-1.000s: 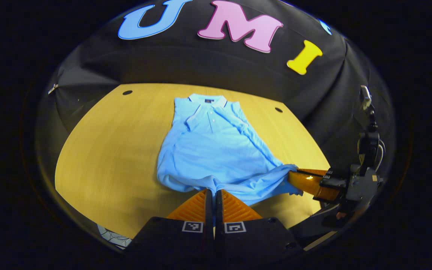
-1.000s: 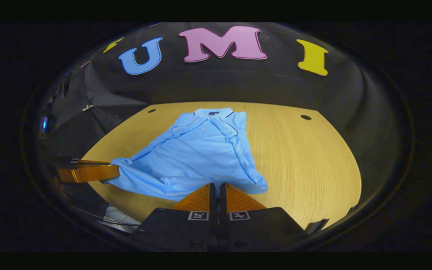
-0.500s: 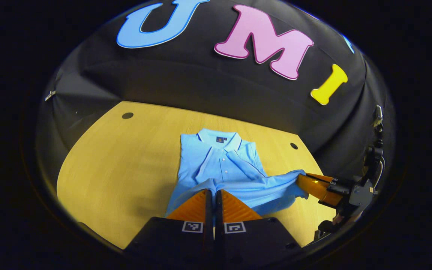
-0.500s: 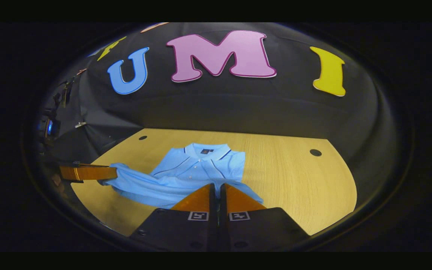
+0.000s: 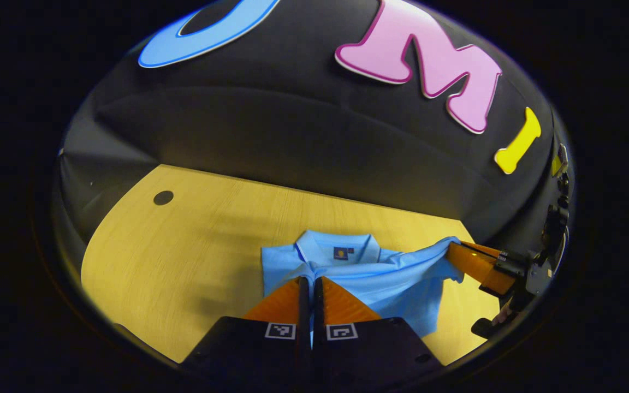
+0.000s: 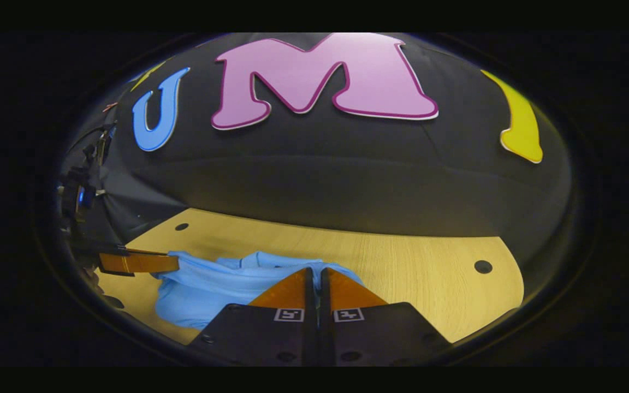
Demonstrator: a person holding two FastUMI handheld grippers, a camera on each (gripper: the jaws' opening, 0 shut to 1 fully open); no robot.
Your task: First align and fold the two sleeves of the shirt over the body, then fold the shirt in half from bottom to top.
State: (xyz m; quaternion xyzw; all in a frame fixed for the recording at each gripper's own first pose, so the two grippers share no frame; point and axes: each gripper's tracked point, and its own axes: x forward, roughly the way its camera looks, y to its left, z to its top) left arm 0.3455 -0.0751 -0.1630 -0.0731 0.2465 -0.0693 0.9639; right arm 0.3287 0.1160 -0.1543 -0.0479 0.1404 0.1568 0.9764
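The light blue shirt lies on the wooden counter, near its far side, close to the black cloth wall. Its collar faces the wall, and the bottom edge is lifted over the body toward the collar, so the cloth is doubled on itself.

In the left gripper view, the left claw has its two fingers pressed together on one corner of the raised bottom edge, with blue cloth caught in the narrow line between them. Farther off on the right of the same view, the right claw pinches the other corner of that edge, and the cloth hangs in a slack span between the two.

In the right gripper view, the right claw shows its fingers closed tight with the shirt bunched just beyond their tips. The left claw holds its corner at the left side of this view, above the counter. A dark round hole sits in the counter well to the right of the shirt.
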